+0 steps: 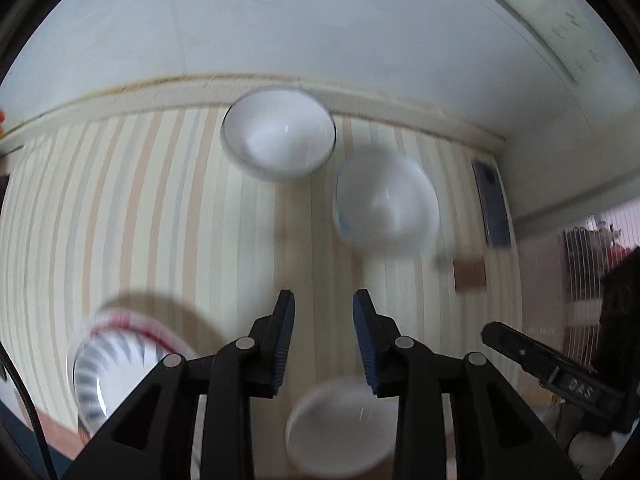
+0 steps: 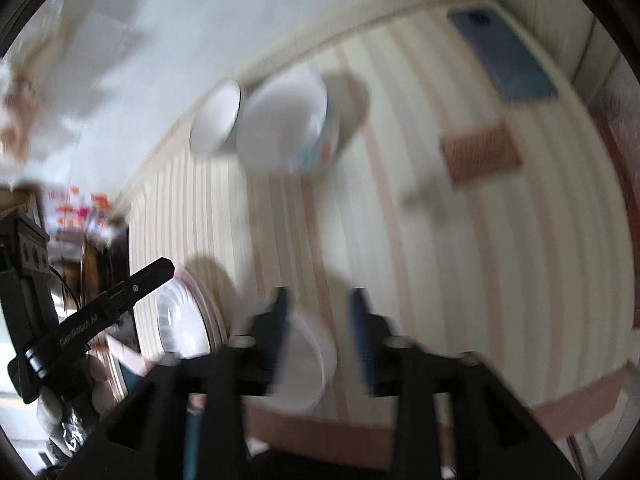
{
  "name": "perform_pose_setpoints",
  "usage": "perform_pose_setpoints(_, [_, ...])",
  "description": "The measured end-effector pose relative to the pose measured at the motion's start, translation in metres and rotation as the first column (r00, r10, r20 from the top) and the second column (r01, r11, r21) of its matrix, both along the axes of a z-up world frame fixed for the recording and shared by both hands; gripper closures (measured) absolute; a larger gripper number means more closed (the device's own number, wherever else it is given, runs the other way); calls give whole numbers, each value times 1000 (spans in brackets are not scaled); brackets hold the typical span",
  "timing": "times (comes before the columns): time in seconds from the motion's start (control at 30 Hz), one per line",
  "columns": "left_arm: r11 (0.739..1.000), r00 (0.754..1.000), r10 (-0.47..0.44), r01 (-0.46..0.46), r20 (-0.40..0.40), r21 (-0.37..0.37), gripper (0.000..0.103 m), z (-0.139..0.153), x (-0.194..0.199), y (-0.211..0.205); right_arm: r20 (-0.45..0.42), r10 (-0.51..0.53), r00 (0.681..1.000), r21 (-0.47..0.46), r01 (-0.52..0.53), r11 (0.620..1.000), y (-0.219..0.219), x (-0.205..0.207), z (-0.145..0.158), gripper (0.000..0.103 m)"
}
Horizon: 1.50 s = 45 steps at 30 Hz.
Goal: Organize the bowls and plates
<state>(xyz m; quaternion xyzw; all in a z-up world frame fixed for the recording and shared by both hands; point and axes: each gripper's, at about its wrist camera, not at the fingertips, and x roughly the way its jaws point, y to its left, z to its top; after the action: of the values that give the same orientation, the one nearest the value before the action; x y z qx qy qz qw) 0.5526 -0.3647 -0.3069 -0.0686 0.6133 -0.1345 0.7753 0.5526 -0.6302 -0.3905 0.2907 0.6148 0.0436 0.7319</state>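
Observation:
In the left wrist view, a white bowl (image 1: 279, 132) sits at the far edge of the striped table (image 1: 160, 208). A second white bowl with blue marks (image 1: 386, 206) stands to its right. A patterned plate with a red rim (image 1: 112, 364) lies at the near left, and a small white bowl (image 1: 340, 432) lies below my left gripper (image 1: 324, 336), which is open and empty above the table. In the blurred right wrist view, my right gripper (image 2: 320, 332) is open over the small white bowl (image 2: 308, 364). The two far bowls (image 2: 288, 124) and the plate (image 2: 180, 320) show too.
A dark blue phone (image 1: 492, 204) and a brown card (image 1: 470, 274) lie at the table's right side; both show in the right wrist view, the phone (image 2: 504, 56) and the card (image 2: 480, 152). The other gripper's body (image 1: 552, 372) is at the right. A white wall stands behind the table.

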Motion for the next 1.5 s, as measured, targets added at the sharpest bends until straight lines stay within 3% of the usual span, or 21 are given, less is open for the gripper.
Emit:
perform_pose_setpoints(0.17, [1000,997,9,-10,-71,-5,75,-35,62,-22,43,-39,998,-17,40,999,-22,65,-8,54])
perform_pose_setpoints(0.3, [1000,991,-5,6,-132,9,75,-66,81,-38,29,-50,998,-22,51,998,-24,114,-31,54])
perform_pose_setpoints(0.43, [998,989,-39,45,-141,39,76,-83,85,-53,-12,-26,1000,-30,26,999,-18,145,-61,57])
perform_pose_setpoints(0.47, [998,990,-45,51,-135,41,76,-85,86,-54,-23,-22,999,-31,22,999,-17,147,-68,61])
perform_pose_setpoints(0.53, [997,993,-54,59,-103,43,83,-85,82,-55,-37,-11,999,-35,10,999,-14,151,-81,78])
perform_pose_setpoints(0.63, [997,995,-56,61,-83,55,84,-83,78,-55,3,8,1000,-23,-8,1000,-8,152,-81,90])
perform_pose_setpoints(0.77, [996,995,-61,66,-77,58,84,-82,79,-54,20,48,999,-96,-46,994,5,153,-74,91])
perform_pose_setpoints(1.03, [994,997,-68,70,-22,78,84,-62,70,-54,29,69,997,-117,-65,991,7,144,-62,91])
perform_pose_setpoints(1.5, [998,998,-58,57,34,39,84,-5,17,-31,98,101,990,-101,-91,991,17,94,6,90])
